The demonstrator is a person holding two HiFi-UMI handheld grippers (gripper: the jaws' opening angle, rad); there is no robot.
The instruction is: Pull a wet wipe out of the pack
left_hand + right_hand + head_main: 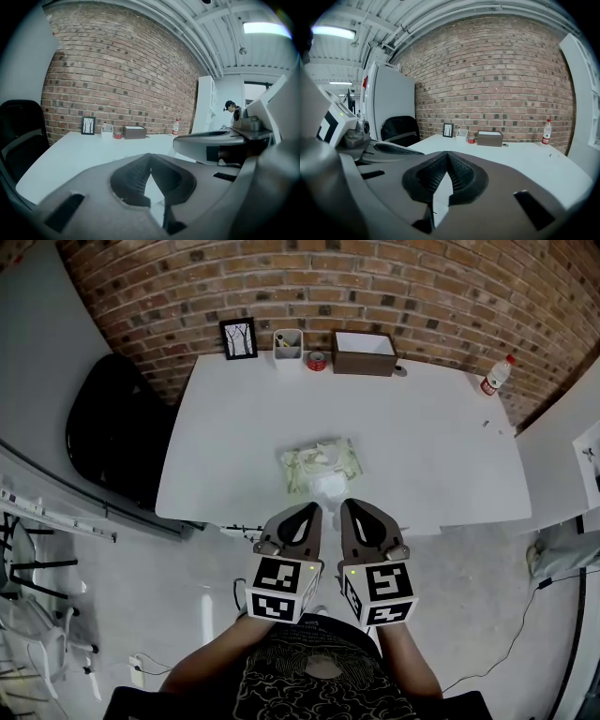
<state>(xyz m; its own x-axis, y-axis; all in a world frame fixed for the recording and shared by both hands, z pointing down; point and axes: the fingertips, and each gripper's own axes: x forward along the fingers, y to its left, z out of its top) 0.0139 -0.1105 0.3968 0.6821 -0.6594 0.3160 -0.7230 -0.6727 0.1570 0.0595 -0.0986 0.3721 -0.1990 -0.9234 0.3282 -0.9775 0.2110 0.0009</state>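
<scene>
Two claws closed on nothing: left claw [312, 509], right claw [349, 506], off table [441, 446] near edge. Soft, light wipe pack [321, 463] likely slides; pinch protruding wipe [329, 487] tip.

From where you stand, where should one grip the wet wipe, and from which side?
Probably the white wipe end sticking out at the pack's near edge. Come from the person's side: the pack lies flat and that loose end points there.
</scene>
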